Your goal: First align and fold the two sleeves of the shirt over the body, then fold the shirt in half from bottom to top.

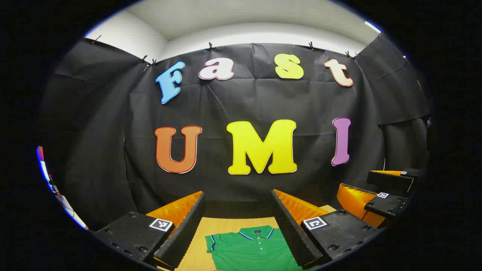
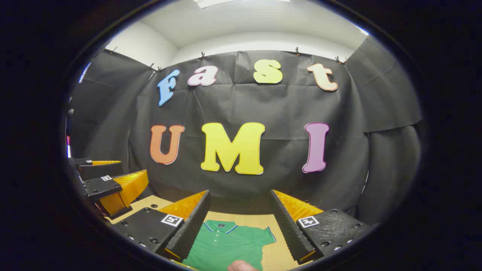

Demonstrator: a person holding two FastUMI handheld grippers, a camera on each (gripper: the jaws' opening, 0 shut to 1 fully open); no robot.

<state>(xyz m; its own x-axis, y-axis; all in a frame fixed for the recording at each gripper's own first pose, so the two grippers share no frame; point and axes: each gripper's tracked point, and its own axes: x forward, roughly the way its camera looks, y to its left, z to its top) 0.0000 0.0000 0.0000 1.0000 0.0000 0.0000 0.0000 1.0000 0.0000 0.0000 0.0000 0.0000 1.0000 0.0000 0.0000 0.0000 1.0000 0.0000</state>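
So both grippers are up in the air here, aimed at the back wall of the booth rather than down at the work. In the left gripper view, the left gripper [image 1: 238,226] has its fingers spread wide with nothing between them, just open space and the worktop [image 1: 196,248] below. Same deal in the right gripper view: the right gripper [image 2: 241,222] is wide open and holding nothing.

The shirt [image 1: 252,248] is a green polo with a striped collar edge and a little button placket. It lies flat on the wooden worktop, collar toward the back wall, and you see it through the gap between each gripper's fingers. In the left gripper view one short sleeve [image 1: 211,242] sticks out to the left side, lying flat and not folded in. In the right gripper view the shirt [image 2: 226,244] shows its other sleeve [image 2: 265,235] spread out to the right, also flat on the worktop [image 2: 275,252]. Neither gripper touches the fabric; they're well above it.

You can also spot each gripper from the other's camera: the right one sits off at the right edge of the left gripper view, and the left one at the left edge of the right gripper view, both looking open too.

There's a bit of a fingertip [image 2: 241,266] poking in at the very bottom of the right gripper view, in front of the shirt.
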